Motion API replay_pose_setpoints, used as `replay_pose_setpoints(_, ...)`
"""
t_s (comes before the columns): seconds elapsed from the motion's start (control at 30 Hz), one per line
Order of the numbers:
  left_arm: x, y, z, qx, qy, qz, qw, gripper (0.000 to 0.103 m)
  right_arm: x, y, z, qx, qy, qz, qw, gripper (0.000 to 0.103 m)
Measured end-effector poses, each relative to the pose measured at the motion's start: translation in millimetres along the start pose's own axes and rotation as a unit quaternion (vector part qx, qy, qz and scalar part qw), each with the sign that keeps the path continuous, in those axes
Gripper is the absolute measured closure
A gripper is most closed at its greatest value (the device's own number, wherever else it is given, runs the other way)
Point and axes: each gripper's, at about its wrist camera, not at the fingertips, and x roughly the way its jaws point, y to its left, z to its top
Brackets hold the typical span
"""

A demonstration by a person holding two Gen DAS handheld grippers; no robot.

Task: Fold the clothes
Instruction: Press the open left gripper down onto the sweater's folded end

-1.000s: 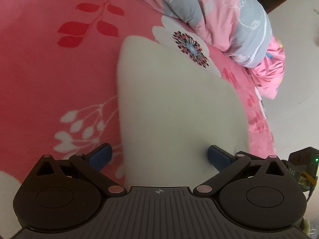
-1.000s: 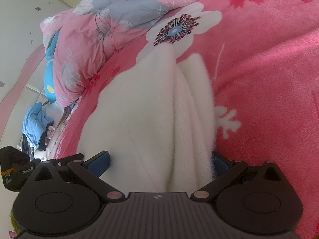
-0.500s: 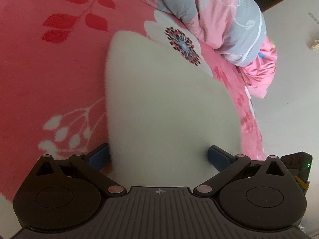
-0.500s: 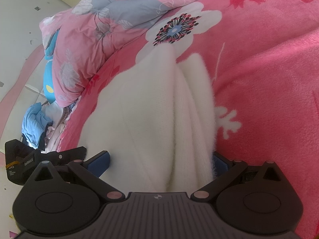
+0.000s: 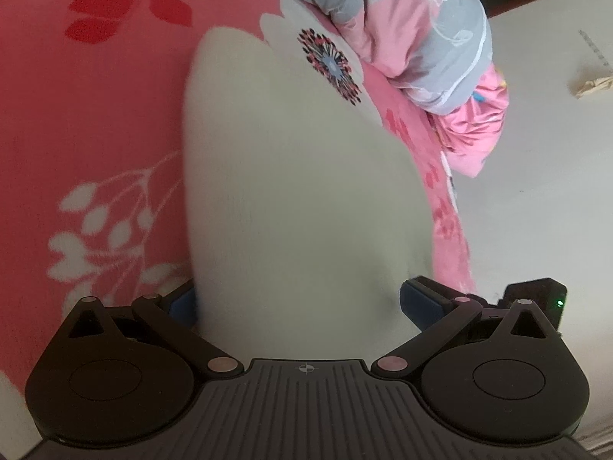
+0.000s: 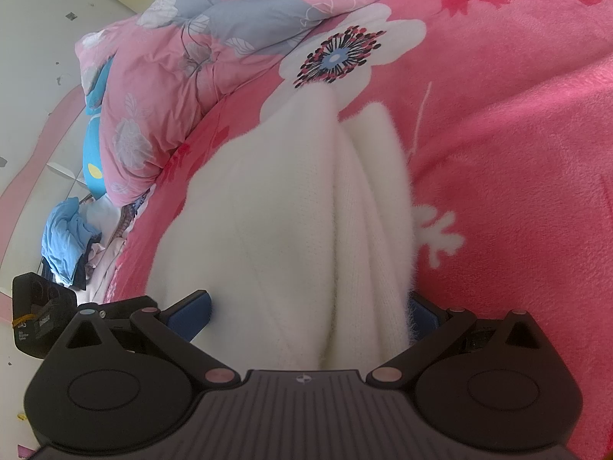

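The white fluffy garment [image 6: 291, 230] lies on the pink floral blanket [image 6: 517, 153] directly ahead of both grippers, its near end reaching back between their fingers. From the right wrist view it is already gathered lengthwise: a broad panel lies on the left and two or three narrower layered folds are stacked along its right edge. It tapers to a narrow end far ahead, next to the big white printed flower [image 6: 356, 53]. Judging by this, the lengthwise folds are done and at least one crosswise fold, bringing one end over the other, seems left.

The right gripper [image 6: 306, 310] has its blue-padded fingers spread wide, with the cloth's near end between them and not pinched. The left gripper [image 5: 299, 299] is likewise spread apart over the garment [image 5: 299, 176], straddling its near end; the cloth covers part of its left pad.

Ahead and to the left of the right gripper, a bunched pink and grey quilt [image 6: 199, 50] sits at the bed's edge, close to the garment's far tip; it could crowd a forward fold. Beyond the edge, a blue cloth heap [image 6: 65, 237] lies on the floor.
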Motion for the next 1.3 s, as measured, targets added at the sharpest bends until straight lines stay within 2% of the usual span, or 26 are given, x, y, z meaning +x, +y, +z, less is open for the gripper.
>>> replay_pose_setpoints(0.17, 3.2, -3.9, -4.6, 0.02, 0.009, 0.003, 0.9998, 0.0, -0.3, -0.4, -0.1, 0.0, 0.0, 0.0, 1.0, 0.0)
replay_pose_setpoints(0.4, 10.6, 4.7, 6.9, -0.007, 0.021, -0.018, 0.9996, 0.0, 0.0, 0.2, 0.2, -0.001, 0.001, 0.001, 1.0, 0.0)
replay_pose_setpoints(0.7, 15.2, 7.4, 13.2, -0.015, 0.027, -0.028, 0.9991, 0.0, 0.1, -1.2, 1.9, -0.003, 0.004, 0.007, 1.0, 0.0)
replay_pose_setpoints(1.3, 17.6, 1.6, 8.3, 0.018, 0.009, -0.019, 0.9996, 0.0, -0.1, -1.1, 2.4, -0.017, 0.008, 0.016, 1.0, 0.0)
